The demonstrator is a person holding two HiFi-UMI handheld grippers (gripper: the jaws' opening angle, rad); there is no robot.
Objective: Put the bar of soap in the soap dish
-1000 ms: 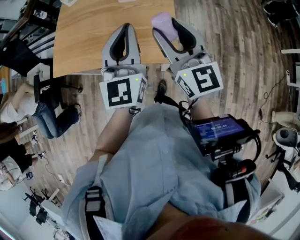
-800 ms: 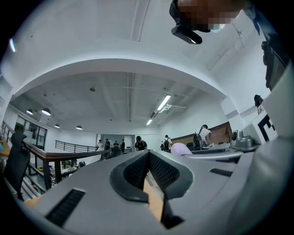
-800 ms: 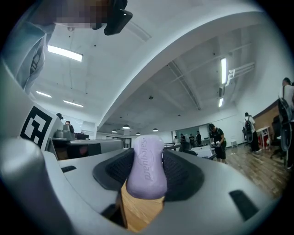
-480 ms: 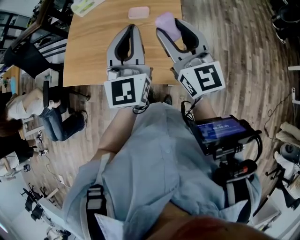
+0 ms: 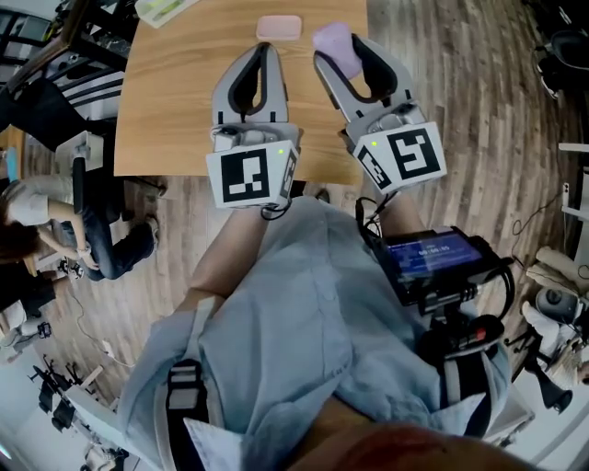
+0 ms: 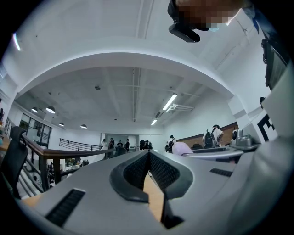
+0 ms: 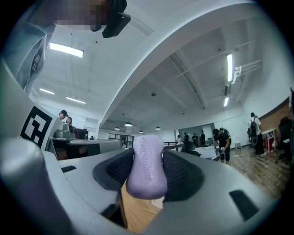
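Over the middle of the wooden table (image 5: pixel 175 101), the left gripper (image 5: pixel 267 50) has its jaws pressed together, with nothing between them. Just past its tips, at the table's far edge, lies the pink soap dish (image 5: pixel 279 27). Over the table's far right corner, the right gripper (image 5: pixel 346 46) is clamped on the lilac bar of soap (image 5: pixel 331 41). The bar stands on edge between the pads, its embossed "safeguard" lettering showing, just right of the dish and apart from it.

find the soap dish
In the head view the soap dish sits on the table just beyond the left gripper, left of the soap in the right gripper.
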